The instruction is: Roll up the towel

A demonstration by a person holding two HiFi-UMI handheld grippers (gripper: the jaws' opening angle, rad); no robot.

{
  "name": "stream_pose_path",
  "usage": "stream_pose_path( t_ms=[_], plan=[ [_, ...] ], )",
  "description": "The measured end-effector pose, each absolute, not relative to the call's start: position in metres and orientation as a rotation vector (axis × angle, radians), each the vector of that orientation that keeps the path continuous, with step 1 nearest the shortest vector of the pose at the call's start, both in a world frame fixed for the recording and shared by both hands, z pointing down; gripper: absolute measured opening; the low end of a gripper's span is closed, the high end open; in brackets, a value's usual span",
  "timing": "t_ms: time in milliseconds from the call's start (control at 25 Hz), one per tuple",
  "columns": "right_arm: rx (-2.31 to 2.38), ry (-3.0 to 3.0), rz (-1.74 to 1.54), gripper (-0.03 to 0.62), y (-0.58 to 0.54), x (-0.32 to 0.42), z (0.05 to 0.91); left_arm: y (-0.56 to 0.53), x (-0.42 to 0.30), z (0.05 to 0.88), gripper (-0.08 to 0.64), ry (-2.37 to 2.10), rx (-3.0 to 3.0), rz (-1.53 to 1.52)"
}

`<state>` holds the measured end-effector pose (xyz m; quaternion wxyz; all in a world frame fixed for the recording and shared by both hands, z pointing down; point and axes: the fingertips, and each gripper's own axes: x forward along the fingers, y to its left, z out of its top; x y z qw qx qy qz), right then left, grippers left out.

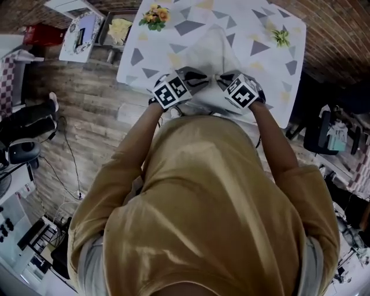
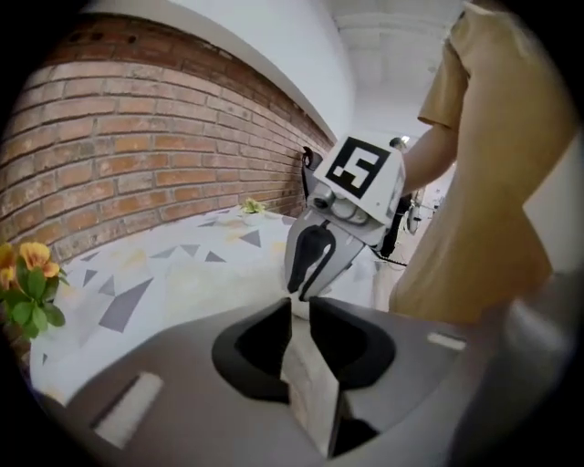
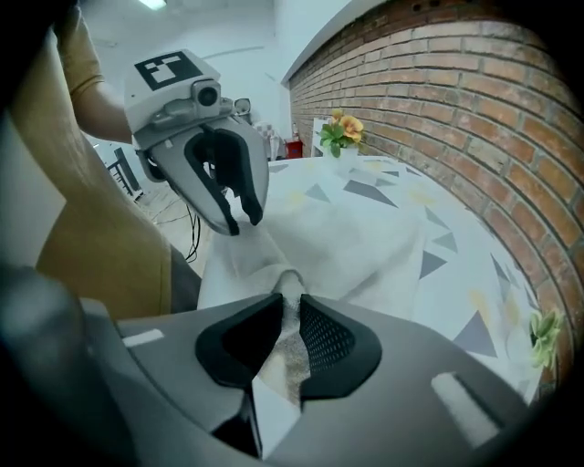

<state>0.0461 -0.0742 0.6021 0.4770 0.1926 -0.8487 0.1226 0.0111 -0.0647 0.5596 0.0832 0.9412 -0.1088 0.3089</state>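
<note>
- Plank flooring [image 1: 87,110] lies to your left, beside one table [image 1: 272,63] covered with a white cloth printed with grey and yellow triangles.
- You hold two claws side by side at the table's near edge. Your left gripper [image 2: 299,317] is pinching a fold of the towel [image 1: 215,49], and your right gripper [image 3: 290,315] is pinching another fold just beside it.
- That one white towel lies on the middle of the table. Its near edge is gathered up into both claws and the rest lies rumpled toward the far side.
- Two bits of plant sit at the far end: an orange-yellow flower bunch [image 1: 155,16] at the far left corner and a green sprig [image 1: 281,37] at the far right.
- Brick wall [image 2: 137,146] stands just behind the table's far edge.
</note>
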Motion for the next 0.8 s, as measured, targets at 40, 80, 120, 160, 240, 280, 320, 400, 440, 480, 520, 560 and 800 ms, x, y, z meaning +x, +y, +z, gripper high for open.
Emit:
stream_pose_path(
  t_ms=[40,80,120,160,240,280,320,400,440,480,520,560,800],
  plan=[
    [0.467,-2.074,0.302,0.065,-0.074,0.045,0.602,-0.062,0.015,0.559,0.126,-0.307,2.833,0.932],
    [0.464,-2.076,0.305,0.066,-0.075,0.045,0.602,-0.059,0.020,0.561,0.126,-0.289,2.854,0.952],
    [0.462,-2.078,0.308,0.065,-0.075,0.045,0.602,-0.058,0.024,0.565,0.126,-0.270,2.872,0.980],
    [0.460,-2.080,0.311,0.066,-0.075,0.045,0.603,-0.056,0.029,0.571,0.126,-0.248,2.882,1.012],
    [0.459,-2.083,0.314,0.066,-0.076,0.045,0.602,-0.051,0.036,0.585,0.126,-0.193,2.871,1.077],
    [0.460,-2.084,0.312,0.066,-0.076,0.045,0.602,-0.050,0.038,0.592,0.126,-0.170,2.858,1.101],
    [0.463,-2.084,0.307,0.066,-0.075,0.046,0.602,-0.049,0.039,0.597,0.126,-0.160,2.845,1.116],
    [0.470,-2.085,0.297,0.065,-0.075,0.045,0.603,-0.051,0.040,0.603,0.126,-0.170,2.837,1.123],
    [0.474,-2.086,0.296,0.065,-0.075,0.045,0.603,-0.052,0.041,0.604,0.126,-0.178,2.838,1.121],
    [0.477,-2.087,0.297,0.066,-0.075,0.045,0.603,-0.053,0.041,0.605,0.126,-0.184,2.837,1.118],
    [0.478,-2.088,0.296,0.066,-0.075,0.045,0.603,-0.054,0.041,0.606,0.126,-0.190,2.833,1.115],
    [0.477,-2.089,0.292,0.066,-0.076,0.045,0.603,-0.055,0.041,0.608,0.126,-0.198,2.825,1.107],
    [0.498,-2.094,0.218,0.067,-0.072,0.050,0.595,-0.060,0.040,0.608,0.126,-0.242,2.794,1.009]
  ],
)
